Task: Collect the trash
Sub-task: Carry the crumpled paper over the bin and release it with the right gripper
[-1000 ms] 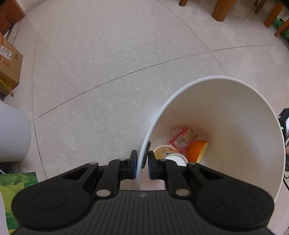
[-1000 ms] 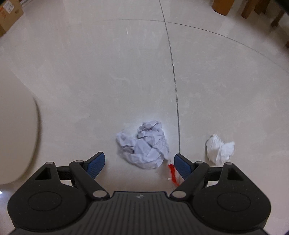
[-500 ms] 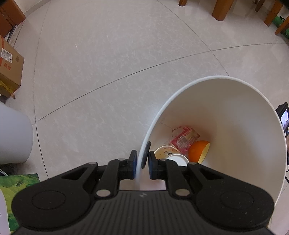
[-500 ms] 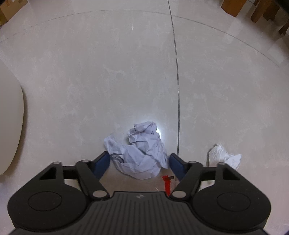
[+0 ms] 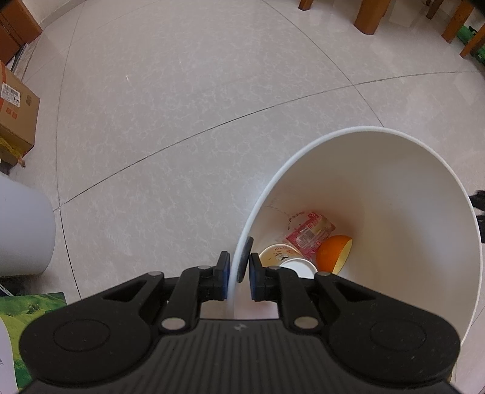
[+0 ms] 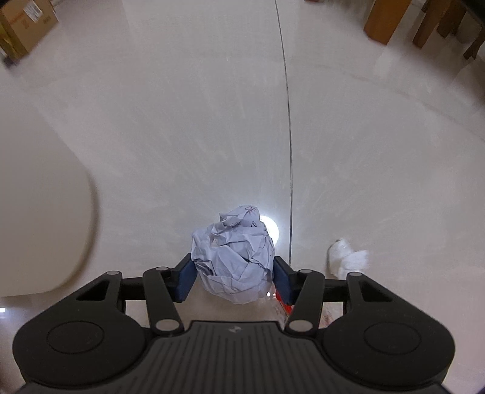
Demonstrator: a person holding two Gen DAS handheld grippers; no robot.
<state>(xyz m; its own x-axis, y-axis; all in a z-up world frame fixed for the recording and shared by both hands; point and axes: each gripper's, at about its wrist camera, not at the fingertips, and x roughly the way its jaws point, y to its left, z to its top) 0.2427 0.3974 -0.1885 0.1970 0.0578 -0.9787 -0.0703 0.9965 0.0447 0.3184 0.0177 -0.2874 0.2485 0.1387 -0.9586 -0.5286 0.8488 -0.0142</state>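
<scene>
My left gripper (image 5: 238,274) is shut on the near rim of a white waste bin (image 5: 394,212). Inside the bin lie a pink wrapper (image 5: 309,232), a piece of orange peel (image 5: 333,253) and paper cups (image 5: 280,257). In the right wrist view a crumpled ball of bluish-white paper (image 6: 235,257) sits squeezed between the blue pads, with my right gripper (image 6: 233,278) shut on it above the floor. A smaller white paper wad (image 6: 347,257) lies on the tiles to its right. A scrap of red (image 6: 283,304) shows just under the right finger.
The bin's pale side (image 6: 39,218) fills the left of the right wrist view. A cardboard box (image 5: 16,112) and a white cylinder (image 5: 21,227) stand to the left. Wooden furniture legs (image 5: 369,15) line the far right. A green printed sheet (image 5: 27,315) lies near left.
My right gripper has closed on the crumpled paper ball and raised it off the floor, swinging towards the bin. The left gripper keeps its hold on the bin rim.
</scene>
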